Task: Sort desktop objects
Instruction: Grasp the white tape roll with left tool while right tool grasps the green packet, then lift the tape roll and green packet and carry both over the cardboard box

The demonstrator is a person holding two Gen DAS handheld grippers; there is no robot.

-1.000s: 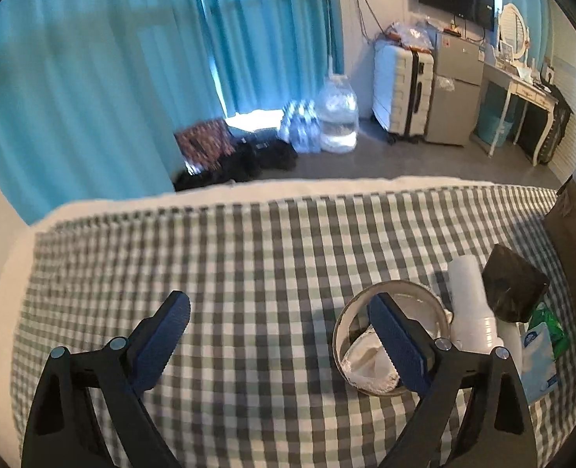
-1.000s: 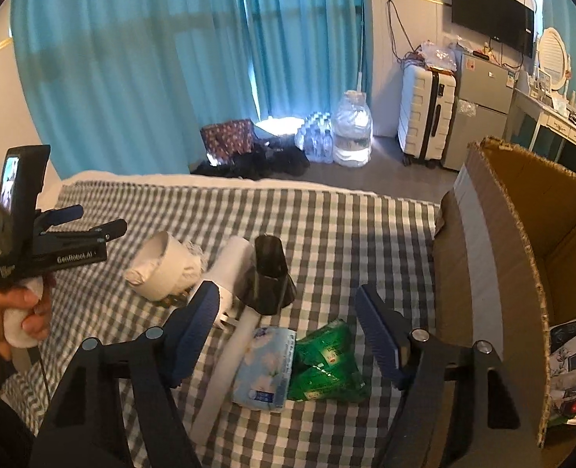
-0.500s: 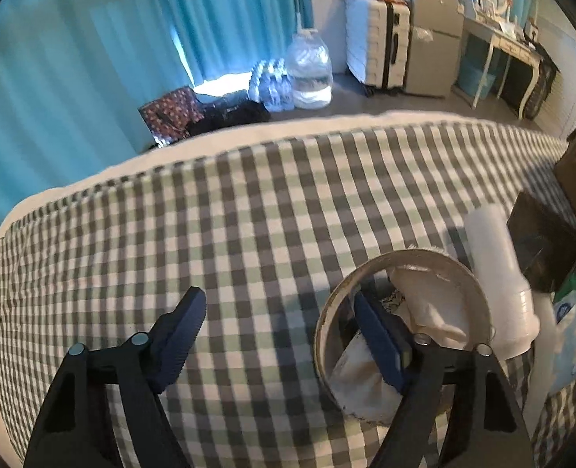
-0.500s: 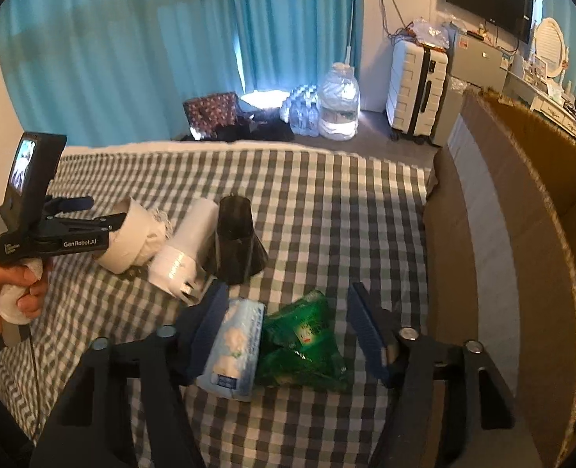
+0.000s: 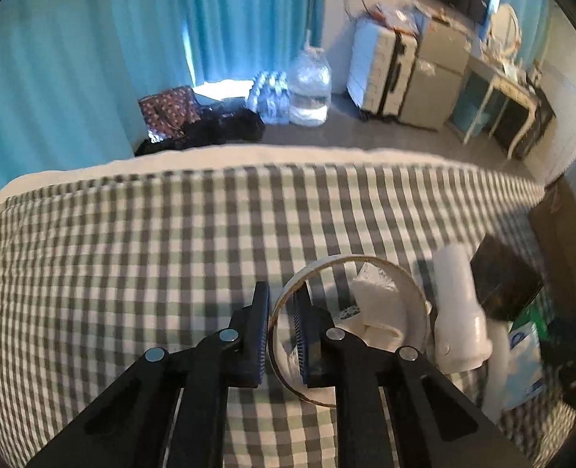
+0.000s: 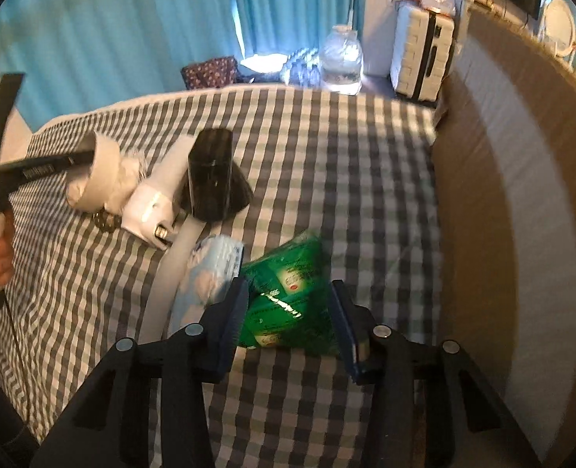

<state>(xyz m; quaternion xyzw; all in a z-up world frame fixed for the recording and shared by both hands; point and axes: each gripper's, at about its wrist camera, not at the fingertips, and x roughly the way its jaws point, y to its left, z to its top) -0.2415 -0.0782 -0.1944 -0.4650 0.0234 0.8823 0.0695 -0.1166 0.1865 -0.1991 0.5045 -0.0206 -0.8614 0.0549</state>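
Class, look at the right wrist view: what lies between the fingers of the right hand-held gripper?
The green packet lies between the closing fingers of the right hand-held gripper, on the checked cloth; the right wrist view shows it.

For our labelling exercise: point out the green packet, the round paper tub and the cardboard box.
green packet (image 6: pixel 288 304), right wrist view, middle of its front face.
round paper tub (image 5: pixel 401 273), left wrist view, far rim.
cardboard box (image 6: pixel 522 202), right wrist view, near outer wall.

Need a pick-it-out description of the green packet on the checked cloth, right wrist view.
Start at the tall brown cardboard box wall on the right of the grey-and-white checked cloth. Just left of it lies the crinkly green plastic packet, between the closing jaws of the right gripper. It is the only green item; the pale blue tissue pack touches its left side.
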